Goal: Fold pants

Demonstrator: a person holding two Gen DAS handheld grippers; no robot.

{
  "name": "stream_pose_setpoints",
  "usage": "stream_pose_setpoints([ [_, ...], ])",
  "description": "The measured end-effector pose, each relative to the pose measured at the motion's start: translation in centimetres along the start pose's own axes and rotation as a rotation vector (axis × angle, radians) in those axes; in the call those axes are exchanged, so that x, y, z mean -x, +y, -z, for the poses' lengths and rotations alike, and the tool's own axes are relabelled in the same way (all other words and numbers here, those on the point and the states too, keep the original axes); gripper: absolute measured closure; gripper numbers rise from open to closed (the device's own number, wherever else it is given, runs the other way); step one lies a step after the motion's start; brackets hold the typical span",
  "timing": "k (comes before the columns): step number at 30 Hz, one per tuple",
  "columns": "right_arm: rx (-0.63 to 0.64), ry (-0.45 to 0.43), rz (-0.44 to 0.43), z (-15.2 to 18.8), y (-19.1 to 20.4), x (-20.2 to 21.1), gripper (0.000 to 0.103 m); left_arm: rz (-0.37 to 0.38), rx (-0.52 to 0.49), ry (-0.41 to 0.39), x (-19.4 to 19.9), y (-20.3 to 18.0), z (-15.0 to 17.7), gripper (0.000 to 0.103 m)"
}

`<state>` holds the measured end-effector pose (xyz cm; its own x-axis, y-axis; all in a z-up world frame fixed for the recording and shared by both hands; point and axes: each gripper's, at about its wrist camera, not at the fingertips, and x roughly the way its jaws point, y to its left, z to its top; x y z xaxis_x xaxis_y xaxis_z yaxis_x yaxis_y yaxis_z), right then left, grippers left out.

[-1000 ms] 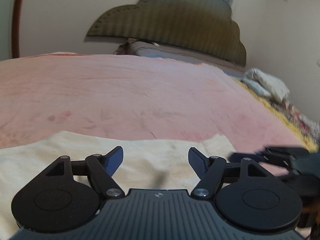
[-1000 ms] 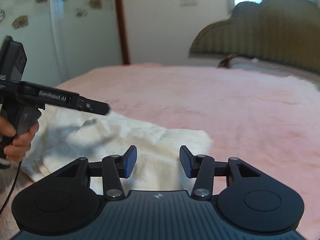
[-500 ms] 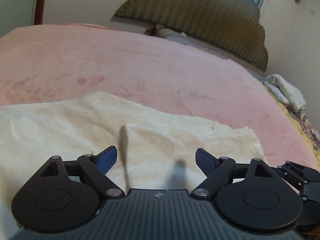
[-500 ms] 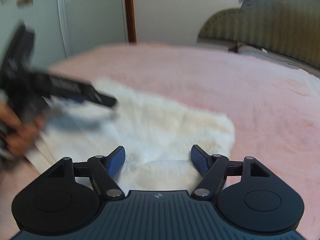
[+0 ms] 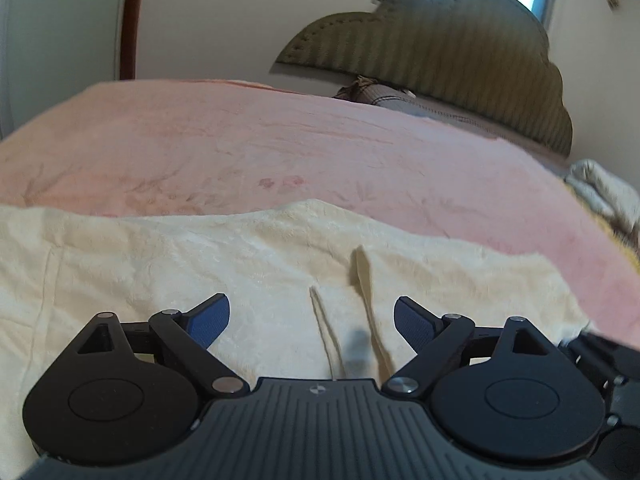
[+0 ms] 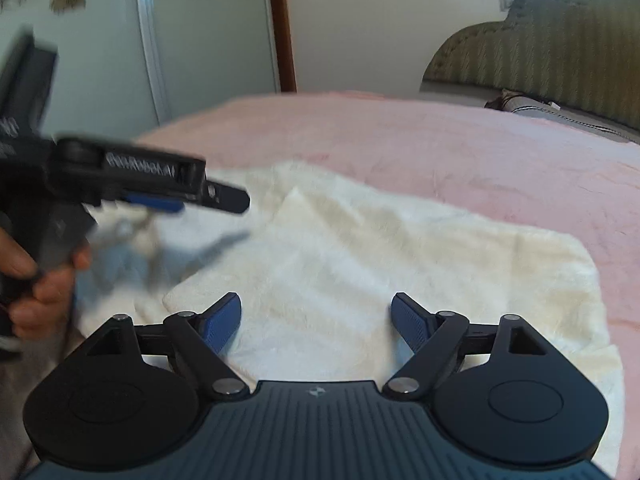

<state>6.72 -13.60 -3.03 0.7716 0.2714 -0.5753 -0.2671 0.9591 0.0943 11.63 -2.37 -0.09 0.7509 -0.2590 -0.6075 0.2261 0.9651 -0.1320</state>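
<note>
Cream fleece pants (image 5: pixel 168 256) lie spread on the pink bed. In the right wrist view they (image 6: pixel 400 248) show a folded layer lying on top. My left gripper (image 5: pixel 312 318) is open and empty, low over the cloth near a raised fold edge (image 5: pixel 362 276). My right gripper (image 6: pixel 316 318) is open and empty over the folded part. The left gripper also shows from the side in the right wrist view (image 6: pixel 216 198), blurred and held by a hand. A part of the right gripper (image 5: pixel 600 364) shows at the lower right of the left wrist view.
The pink blanket (image 5: pixel 280 140) covers the bed. An olive padded headboard (image 5: pixel 460 52) and a pillow (image 5: pixel 384 94) stand at the far end. A bundle of light bedding (image 5: pixel 600 188) lies at the right edge. A wardrobe door (image 6: pixel 120 60) stands to the left.
Both grippers have moved in over the pants and lower, and both have opened wider. The left gripper has swung left, so more of the cloth shows under it.
</note>
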Motion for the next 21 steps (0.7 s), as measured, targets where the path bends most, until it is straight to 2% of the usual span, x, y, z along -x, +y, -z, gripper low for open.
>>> stream_pose_setpoints([
  [2, 0.015, -0.013, 0.024, 0.2, 0.2, 0.4, 0.017, -0.018, -0.023, -0.011, 0.2, -0.3, 0.2, 0.011],
  [4, 0.016, -0.04, 0.026, 0.2, 0.1, 1.6, 0.017, -0.017, 0.006, -0.025, 0.3, 0.0, 0.1, 0.01],
  [9, 0.121, -0.157, 0.041, 0.5, 2.1, 4.7, 0.017, 0.068, 0.134, -0.017, 0.3, 1.3, -0.6, 0.009],
  [12, 0.193, -0.169, 0.07, 1.0, 3.7, 4.2, 0.017, 0.0, 0.095, -0.011, 0.4, 0.9, -0.2, 0.009],
  [14, 0.165, -0.137, 0.083, 1.2, 3.9, 3.3, 0.017, -0.049, 0.06, -0.015, 0.6, 0.7, 0.1, 0.009],
  [18, 0.05, -0.099, -0.007, 1.6, 3.4, 2.6, 0.016, -0.134, -0.031, -0.026, 0.8, 0.0, 0.7, 0.007],
  [21, 0.028, -0.047, -0.008, 2.2, 3.2, 1.6, 0.007, -0.151, -0.084, 0.005, 0.2, -0.8, 1.1, 0.007],
])
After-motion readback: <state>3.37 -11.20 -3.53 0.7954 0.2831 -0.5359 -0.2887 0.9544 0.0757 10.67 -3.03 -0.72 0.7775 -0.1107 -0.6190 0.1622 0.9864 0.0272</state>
